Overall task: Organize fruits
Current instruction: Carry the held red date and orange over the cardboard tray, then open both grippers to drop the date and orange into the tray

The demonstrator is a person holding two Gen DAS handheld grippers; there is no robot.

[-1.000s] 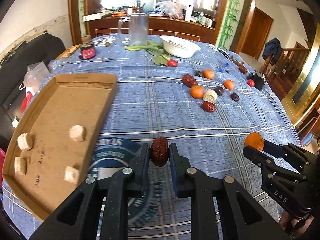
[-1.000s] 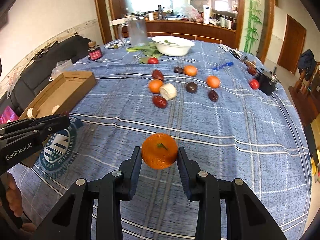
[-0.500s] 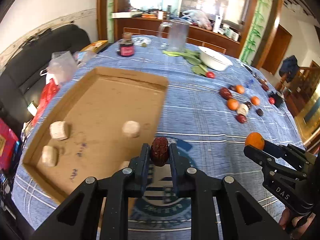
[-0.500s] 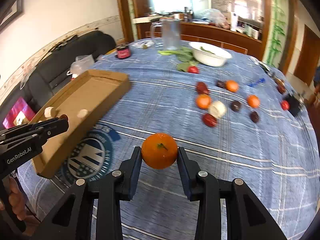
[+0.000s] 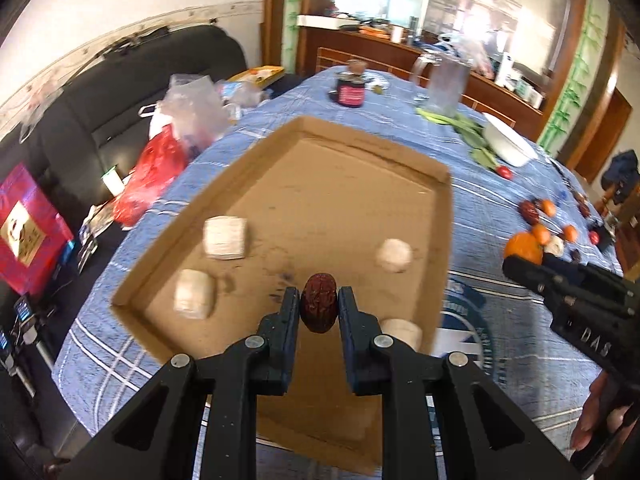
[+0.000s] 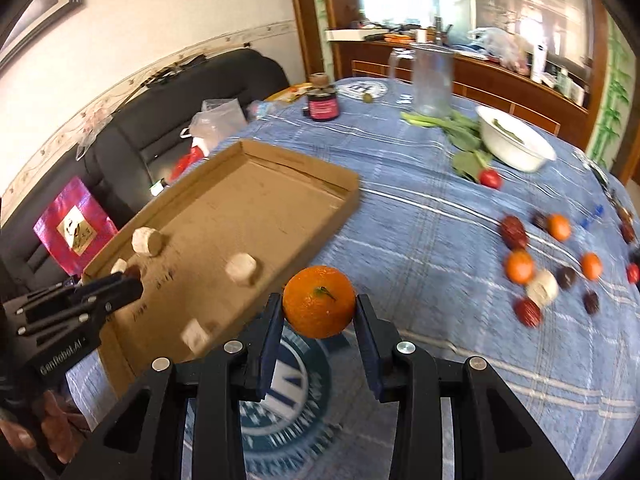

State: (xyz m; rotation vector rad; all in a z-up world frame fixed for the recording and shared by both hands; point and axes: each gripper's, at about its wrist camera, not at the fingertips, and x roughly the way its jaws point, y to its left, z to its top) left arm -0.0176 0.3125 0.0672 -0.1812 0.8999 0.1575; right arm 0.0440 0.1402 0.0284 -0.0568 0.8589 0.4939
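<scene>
Four pale chunks (image 5: pixel 225 237) (scattered) occupy the cardboard tray (image 5: pixel 444 216).

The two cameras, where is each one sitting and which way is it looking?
Left wrist: sits on the left tool, looking down over its fingers at the shallow brown cardboard tray; a wrinkled dark-red date is pinched there, and the person's fingers show at lower right.
Right wrist: sits on the right tool, looking down across the blue checked tablecloth; a round orange mandarin is pinched there, and a hand shows at lower left.
Shared: tray, white bowl, each other's tool.
</scene>
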